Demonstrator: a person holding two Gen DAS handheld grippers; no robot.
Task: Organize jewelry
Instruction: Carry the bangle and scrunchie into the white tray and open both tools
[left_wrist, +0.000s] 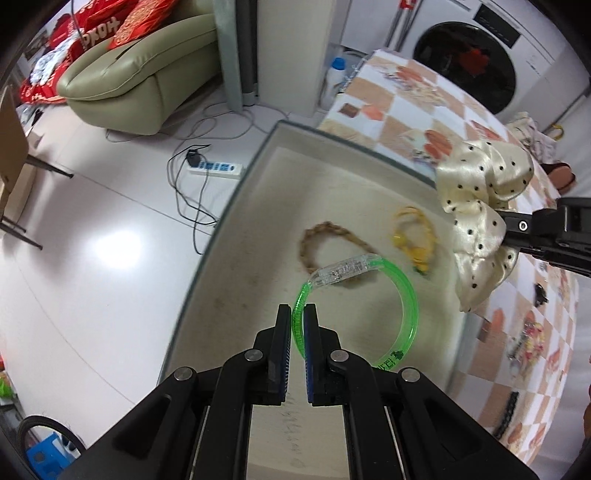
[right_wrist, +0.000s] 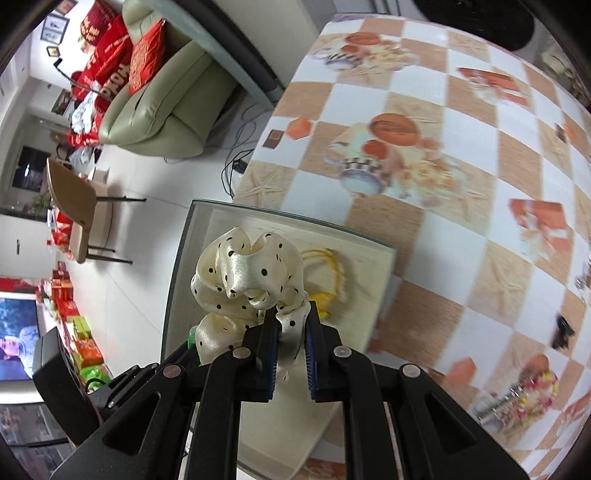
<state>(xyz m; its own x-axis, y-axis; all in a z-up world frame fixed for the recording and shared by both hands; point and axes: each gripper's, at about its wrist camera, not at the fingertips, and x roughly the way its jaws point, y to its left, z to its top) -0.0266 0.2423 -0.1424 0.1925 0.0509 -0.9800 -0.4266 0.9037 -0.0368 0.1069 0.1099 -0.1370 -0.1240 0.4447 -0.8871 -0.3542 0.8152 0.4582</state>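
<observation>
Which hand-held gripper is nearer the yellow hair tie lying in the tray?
Right. The right hand-held gripper, shut on the polka-dot scrunchie, hangs just beside the yellow hair tie. The left hand-held gripper, clamped on the green bangle, sits farther back over the tray.

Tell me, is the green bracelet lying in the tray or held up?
Held up. The left gripper pinches the green bracelet above the tray.

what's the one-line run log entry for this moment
left gripper: shut on green bangle | right gripper: shut on polka-dot scrunchie | tray: braided bracelet, yellow bracelet
</observation>
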